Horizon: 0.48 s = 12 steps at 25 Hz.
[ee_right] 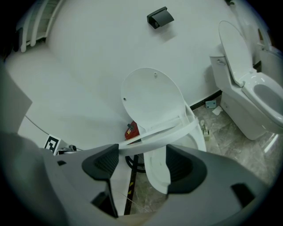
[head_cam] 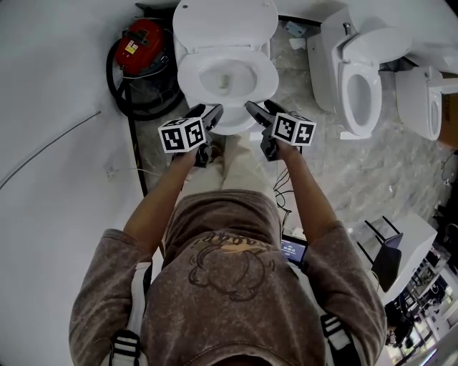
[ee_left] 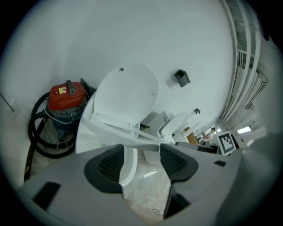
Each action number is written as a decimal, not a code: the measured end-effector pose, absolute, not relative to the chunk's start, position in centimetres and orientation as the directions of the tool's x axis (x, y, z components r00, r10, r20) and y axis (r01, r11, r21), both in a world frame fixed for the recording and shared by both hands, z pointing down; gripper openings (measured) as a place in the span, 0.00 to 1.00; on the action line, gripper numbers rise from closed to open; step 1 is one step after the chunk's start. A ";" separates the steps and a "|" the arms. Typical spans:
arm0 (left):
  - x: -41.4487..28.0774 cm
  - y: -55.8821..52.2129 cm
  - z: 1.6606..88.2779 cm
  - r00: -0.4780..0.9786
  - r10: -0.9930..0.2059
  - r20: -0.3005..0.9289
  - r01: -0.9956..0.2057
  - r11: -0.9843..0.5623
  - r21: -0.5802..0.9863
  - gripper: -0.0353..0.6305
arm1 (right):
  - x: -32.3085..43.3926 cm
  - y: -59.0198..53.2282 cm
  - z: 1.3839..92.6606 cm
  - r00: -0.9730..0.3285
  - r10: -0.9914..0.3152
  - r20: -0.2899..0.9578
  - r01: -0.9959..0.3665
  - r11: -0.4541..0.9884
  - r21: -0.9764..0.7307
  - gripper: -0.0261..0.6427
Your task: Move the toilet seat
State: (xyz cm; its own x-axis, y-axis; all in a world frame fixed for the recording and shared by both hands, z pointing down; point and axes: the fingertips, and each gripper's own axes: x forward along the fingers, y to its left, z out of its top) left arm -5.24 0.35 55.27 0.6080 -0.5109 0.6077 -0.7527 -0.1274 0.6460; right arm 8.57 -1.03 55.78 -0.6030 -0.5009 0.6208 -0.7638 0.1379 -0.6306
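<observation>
At the bottom of the head view, the person's two forearms reach up the frame toward a toilet at top centre. The left gripper [head_cam: 213,111] and right gripper [head_cam: 254,109] sit side by side at the front rim of the toilet seat [head_cam: 189,78], left of centre and right of centre.

In the left gripper view, the jaws stand wide apart. The seat [ee_left: 115,130] runs as a white band across their tips, tilted and clear of the bowl [ee_left: 126,167], which shows in the gap below. The pads do not clamp it.

The right gripper view shows the same. The jaws are spread wide, the seat's [ee_right: 163,134] edge slants across the tips, and the bowl [ee_right: 159,176] is between and beyond them. Nothing is pinched.

Behind the seat, the lid [head_cam: 224,21] stands upright against the white wall. A red vacuum [head_cam: 141,44] with a black hose sits in the upper left of the head view. A second toilet [head_cam: 358,78] with its lid up is at the upper right, and a third toilet [head_cam: 422,100] is at the right edge. A small black fixture [ee_right: 160,16] is mounted on the wall above.
</observation>
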 end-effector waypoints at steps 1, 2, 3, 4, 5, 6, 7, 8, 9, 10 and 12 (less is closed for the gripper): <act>-5.3 0.2 55.2 0.605 -0.513 0.608 -0.753 -0.122 0.647 0.45 | 8.5 -1.2 55.7 -0.605 -0.499 0.620 -0.762 0.136 -0.633 0.54; -5.3 0.0 55.0 0.603 -0.516 0.609 -0.753 -0.116 0.647 0.45 | 8.5 -1.4 55.6 -0.607 -0.497 0.620 -0.760 0.134 -0.636 0.54; -5.3 -0.2 54.9 0.599 -0.521 0.608 -0.754 -0.111 0.648 0.45 | 8.5 -1.6 55.5 -0.611 -0.495 0.618 -0.756 0.133 -0.641 0.54; -5.3 -0.4 54.7 0.596 -0.525 0.607 -0.754 -0.108 0.648 0.45 | 8.4 -1.8 55.2 -0.617 -0.493 0.614 -0.751 0.133 -0.647 0.54; -5.3 -0.6 54.5 0.593 -0.530 0.606 -0.756 -0.106 0.646 0.45 | 8.4 -2.0 54.9 -0.622 -0.493 0.609 -0.745 0.134 -0.653 0.54; -5.3 -0.9 54.2 0.591 -0.533 0.605 -0.756 -0.105 0.646 0.45 | 8.3 -2.3 54.6 -0.625 -0.495 0.604 -0.741 0.133 -0.658 0.54; -5.3 -1.2 53.9 0.590 -0.537 0.603 -0.756 -0.105 0.646 0.45 | 8.4 -2.6 54.4 -0.627 -0.498 0.599 -0.738 0.132 -0.662 0.54; -5.3 -1.5 53.6 0.589 -0.540 0.601 -0.756 -0.105 0.646 0.45 | 8.4 -2.9 54.1 -0.627 -0.503 0.594 -0.735 0.131 -0.665 0.54; -5.3 -1.8 53.3 0.587 -0.544 0.599 -0.756 -0.105 0.646 0.45 | 8.4 -3.2 53.8 -0.627 -0.509 0.590 -0.733 0.129 -0.668 0.55; -5.3 -2.0 53.1 0.586 -0.549 0.596 -0.755 -0.105 0.647 0.45 | 8.4 -3.5 53.6 -0.627 -0.513 0.586 -0.731 0.127 -0.671 0.55; -5.5 -2.6 52.8 0.584 -0.560 0.588 -0.753 -0.103 0.650 0.45 | 8.3 -4.1 53.3 -0.629 -0.519 0.579 -0.726 0.125 -0.676 0.55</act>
State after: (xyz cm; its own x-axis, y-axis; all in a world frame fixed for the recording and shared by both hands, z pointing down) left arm -5.46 -2.64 52.76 0.5842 -0.5595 0.5879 -0.7527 -0.1025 0.6503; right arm 8.25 -4.11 53.26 -0.6288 -0.5186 0.5793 -0.7262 0.1255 -0.6760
